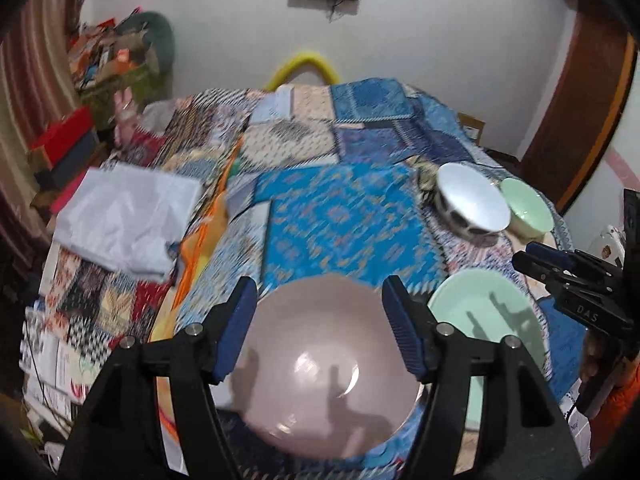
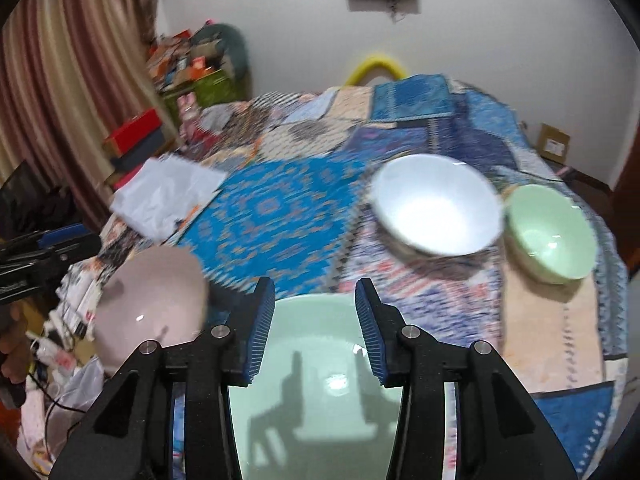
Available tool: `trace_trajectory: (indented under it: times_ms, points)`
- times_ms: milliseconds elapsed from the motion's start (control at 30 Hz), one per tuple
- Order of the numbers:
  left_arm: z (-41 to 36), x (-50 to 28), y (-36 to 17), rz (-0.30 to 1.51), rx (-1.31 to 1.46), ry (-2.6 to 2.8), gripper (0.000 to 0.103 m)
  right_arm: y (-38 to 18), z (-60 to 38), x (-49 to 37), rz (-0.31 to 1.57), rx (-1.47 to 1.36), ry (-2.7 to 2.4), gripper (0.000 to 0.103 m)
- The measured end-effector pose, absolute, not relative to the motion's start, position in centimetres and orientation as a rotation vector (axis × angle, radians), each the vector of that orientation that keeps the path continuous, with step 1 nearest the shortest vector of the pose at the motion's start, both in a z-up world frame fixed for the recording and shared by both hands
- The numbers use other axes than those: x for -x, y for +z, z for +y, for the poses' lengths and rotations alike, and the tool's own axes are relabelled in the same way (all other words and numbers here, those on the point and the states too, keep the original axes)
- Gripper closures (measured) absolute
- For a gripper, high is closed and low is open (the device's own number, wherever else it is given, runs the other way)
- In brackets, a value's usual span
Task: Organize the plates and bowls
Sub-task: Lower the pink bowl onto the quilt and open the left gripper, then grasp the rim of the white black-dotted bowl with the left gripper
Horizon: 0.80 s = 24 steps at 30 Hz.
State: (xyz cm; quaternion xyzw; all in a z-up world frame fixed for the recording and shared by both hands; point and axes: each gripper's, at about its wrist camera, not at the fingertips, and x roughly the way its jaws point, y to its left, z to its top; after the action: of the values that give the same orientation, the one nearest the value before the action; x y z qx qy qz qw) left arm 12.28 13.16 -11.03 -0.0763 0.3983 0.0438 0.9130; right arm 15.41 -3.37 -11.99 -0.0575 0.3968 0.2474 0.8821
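Left wrist view: left gripper (image 1: 320, 328) is seen w/ jaws spread wide, nothing clasped; pink plate (image 1: 324, 384) lies flat on the patchwork cloth (image 1: 344, 220) directly below and between the fingers. Whether the pads touch the plate cannot be told. Mint plate (image 1: 488, 328) is set just beside the pink one, at its 3 o'clock. White bowl (image 1: 472, 200) w/ dark-spotted outside is placed at 1 o'clock, tilted; small green bowl (image 1: 526, 208) is just beside it, to its 3 o'clock. White sheet (image 1: 124, 220) lies at 10 o'clock.

Right wrist view: right gripper (image 2: 316, 328) is held over the mint plate (image 2: 320, 384), jaws apart approx. half-way, gripping nothing. Pink plate (image 2: 152, 312) is seen at 9 o'clock, white bowl (image 2: 436, 208) at 1 o'clock, green bowl (image 2: 550, 232) at 2 o'clock. Frames are motion-blurred.
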Motion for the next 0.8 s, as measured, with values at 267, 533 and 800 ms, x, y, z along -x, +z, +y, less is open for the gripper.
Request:
trace_trajectory:
  times_ms: [267, 533, 800]
  points:
    - [9.1, -17.4, -9.8, 0.820, 0.125, 0.014, 0.036, -11.1, -8.5, -18.3, 0.814, 0.060, 0.416, 0.064]
    - [5.9, -22.8, -10.0, 0.826, 0.093, -0.056, 0.036, -12.6, -11.4, -22.4, 0.841, 0.009, 0.346, 0.064]
    - [3.7, -27.8, -12.2, 0.866, 0.080, -0.096, 0.036, -15.6, -11.8, -25.7, 0.901, -0.033, 0.337, 0.064]
